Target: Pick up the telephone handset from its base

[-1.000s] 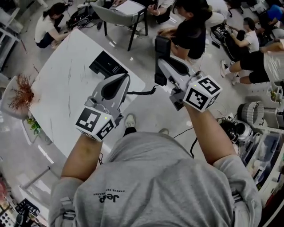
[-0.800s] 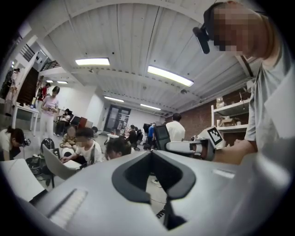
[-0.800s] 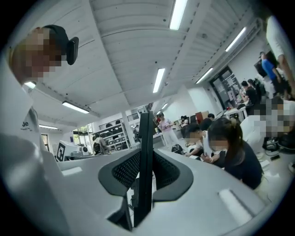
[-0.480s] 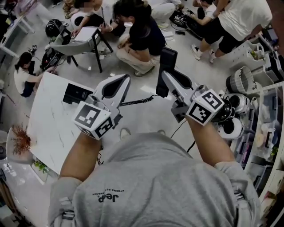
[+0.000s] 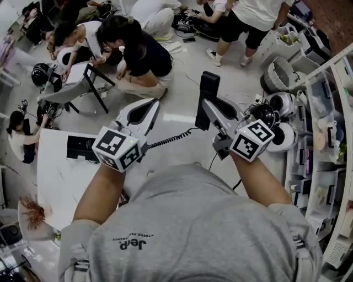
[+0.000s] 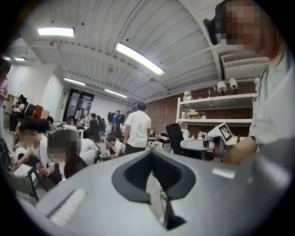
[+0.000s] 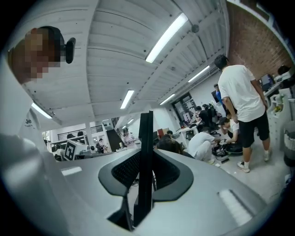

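The person's grey shirt (image 5: pixel 193 231) fills the near ground, both forearms stretched forward with a tool in each hand. The left tool (image 5: pixel 153 103) is clenched on nothing. In the left gripper view its jaws meet at the tips, and only floor shows through the narrow slot between the dark pads (image 6: pixel 186 182). The right tool (image 5: pixel 207 107), level with it and just to its right, is clamped on the black telephone handset (image 5: pixel 209 85). In the right gripper view the handset stands upright and edge-on between the jaws, rising well past their tips.

A coiled cord (image 5: pixel 168 139) hangs from below the right tool and runs leftward, passing under the left tool. The black telephone base (image 5: pixel 83 147) sits on the white worktop (image 5: pixel 55 182), down and to the left of the left tool and well apart from the handset. A reddish dried plant (image 5: pixel 33 212) lies beside the worktop's near corner.

Beyond the left tool, a crouching person in a black top (image 5: pixel 135 55) bends over the floor next to a small folding stand (image 5: pixel 77 82). Beyond the right tool, a standing person in a white shirt and dark shorts (image 5: pixel 248 16) is near the top edge. Just right of the right tool are round black-and-white objects (image 5: pixel 276 110), with shelving (image 5: pixel 325 137) full of bins past them.
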Demonstrator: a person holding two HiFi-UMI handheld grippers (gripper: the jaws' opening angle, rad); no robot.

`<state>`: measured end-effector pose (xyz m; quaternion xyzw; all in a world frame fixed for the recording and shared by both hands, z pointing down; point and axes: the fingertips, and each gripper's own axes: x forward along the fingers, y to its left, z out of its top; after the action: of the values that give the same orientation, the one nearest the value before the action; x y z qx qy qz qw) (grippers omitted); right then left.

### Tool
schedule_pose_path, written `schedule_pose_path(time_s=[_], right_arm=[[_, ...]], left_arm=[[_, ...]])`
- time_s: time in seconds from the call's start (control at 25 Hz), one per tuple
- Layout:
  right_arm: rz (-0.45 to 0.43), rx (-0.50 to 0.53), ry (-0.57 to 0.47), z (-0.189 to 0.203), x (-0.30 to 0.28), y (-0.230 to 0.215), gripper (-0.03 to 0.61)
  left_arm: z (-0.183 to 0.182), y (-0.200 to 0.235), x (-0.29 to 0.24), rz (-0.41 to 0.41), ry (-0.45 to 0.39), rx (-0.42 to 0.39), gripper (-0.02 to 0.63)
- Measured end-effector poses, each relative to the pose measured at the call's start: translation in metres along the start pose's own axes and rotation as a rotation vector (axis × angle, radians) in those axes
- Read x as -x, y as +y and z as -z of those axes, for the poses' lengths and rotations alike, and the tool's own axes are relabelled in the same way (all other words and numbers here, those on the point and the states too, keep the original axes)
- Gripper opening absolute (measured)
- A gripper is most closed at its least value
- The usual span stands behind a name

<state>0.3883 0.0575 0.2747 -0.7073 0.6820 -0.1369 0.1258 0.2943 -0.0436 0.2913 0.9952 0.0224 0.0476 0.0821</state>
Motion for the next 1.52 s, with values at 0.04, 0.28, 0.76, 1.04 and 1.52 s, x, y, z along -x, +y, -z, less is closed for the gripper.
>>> schedule_pose_path(time_s=[0.04,0.28,0.76,1.04,1.52], right_arm=[[0.016,-0.001,-0.005,-0.001,0.006,-0.005,0.078],[0.074,-0.004,-0.025,-0.004,0.028,-0.024,0.078],[0.081,0.001,-0.026,-0.008,0.041,-0.029,0.078],[0.076,-0.021,-0.032,-0.01,0.04,-0.028,0.078],[0.077,-0.022,-0.027,-0.01,0.044,-0.029,0.078]], left_arm=[[0.001,-0.003,-0.006,0.011,0.005,0.001,0.058],[0.009,-0.017,-0.031,0.065,0.033,0.01,0.058],[0.009,-0.03,-0.042,0.078,0.029,0.004,0.058],[0.008,-0.029,-0.038,0.065,0.023,0.011,0.058],[0.006,-0.029,-0.03,0.052,0.014,0.019,0.058]])
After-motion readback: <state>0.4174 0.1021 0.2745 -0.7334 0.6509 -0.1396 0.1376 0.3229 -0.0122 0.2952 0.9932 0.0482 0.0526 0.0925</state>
